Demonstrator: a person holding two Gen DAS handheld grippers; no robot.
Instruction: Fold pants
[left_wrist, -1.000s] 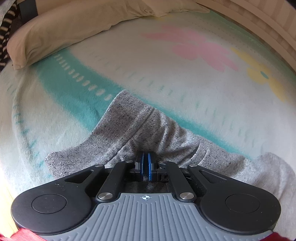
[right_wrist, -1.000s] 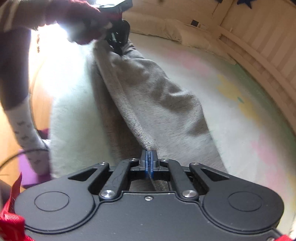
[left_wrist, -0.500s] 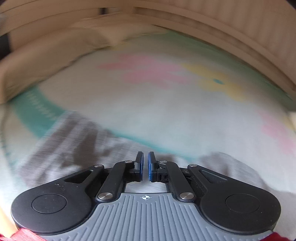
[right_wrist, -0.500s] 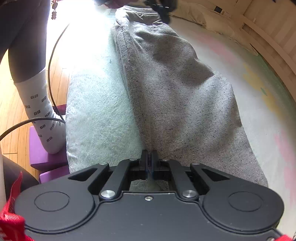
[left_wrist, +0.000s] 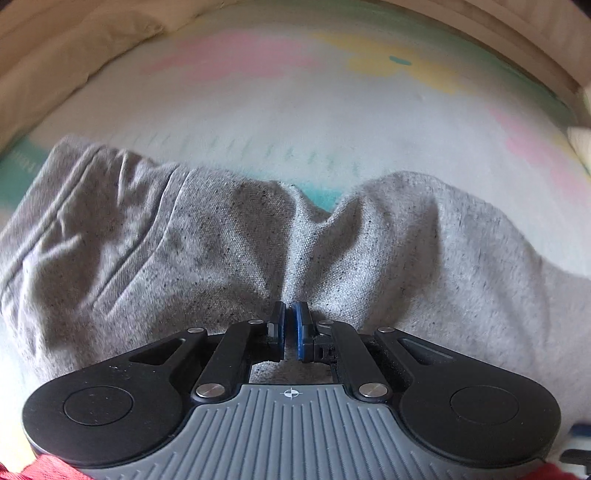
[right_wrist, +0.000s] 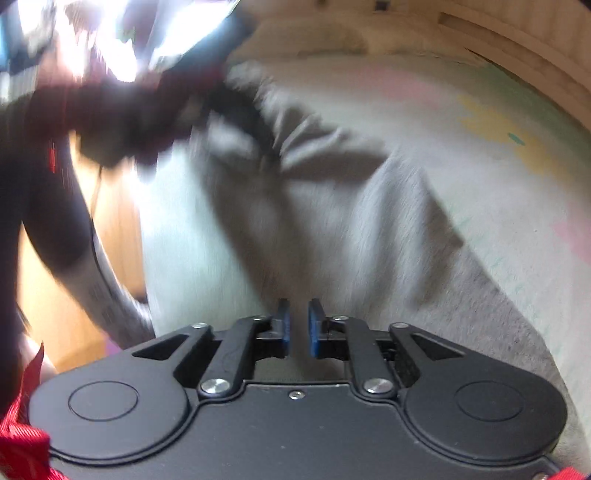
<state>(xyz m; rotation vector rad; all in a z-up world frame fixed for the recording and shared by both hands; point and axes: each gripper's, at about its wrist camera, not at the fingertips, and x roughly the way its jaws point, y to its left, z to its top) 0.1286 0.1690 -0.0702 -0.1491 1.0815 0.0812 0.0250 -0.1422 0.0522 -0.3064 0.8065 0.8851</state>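
Left wrist view – change: a second ago the grey pants (left_wrist: 207, 236) lay as one narrow strip ahead of the left tool (left_wrist: 290, 325); half a second ago the view was smeared; now the cloth fills the near half, bunched into a ridge that runs straight into the tips
Left wrist view – left tool: blue pads nearly together, pinching a fold of the pants
Left wrist view – pants: on the bed, waistband seams to the left, a dip in the far edge showing turquoise beneath
Left wrist view – around: pale blanket (left_wrist: 295, 110) with pink and yellow flower shapes; a cream pillow (left_wrist: 55, 55) at far left; a wooden bed rail (left_wrist: 517, 29) curving along the far right

Right wrist view – change: a second ago the right tool (right_wrist: 298, 328) was clamped on the pants' edge; its jaws have just been opening, and now the pads stand apart with nothing between them
Right wrist view – pants (right_wrist: 332, 206): stretched diagonally across the blanket (right_wrist: 517, 184), far end gathered up at the left tool (right_wrist: 236, 110), which is blurred there
Right wrist view – in the way: the person's dark sleeve (right_wrist: 55, 184) crosses the left side, with glare above; wooden floor (right_wrist: 114, 206) shows beside the bed
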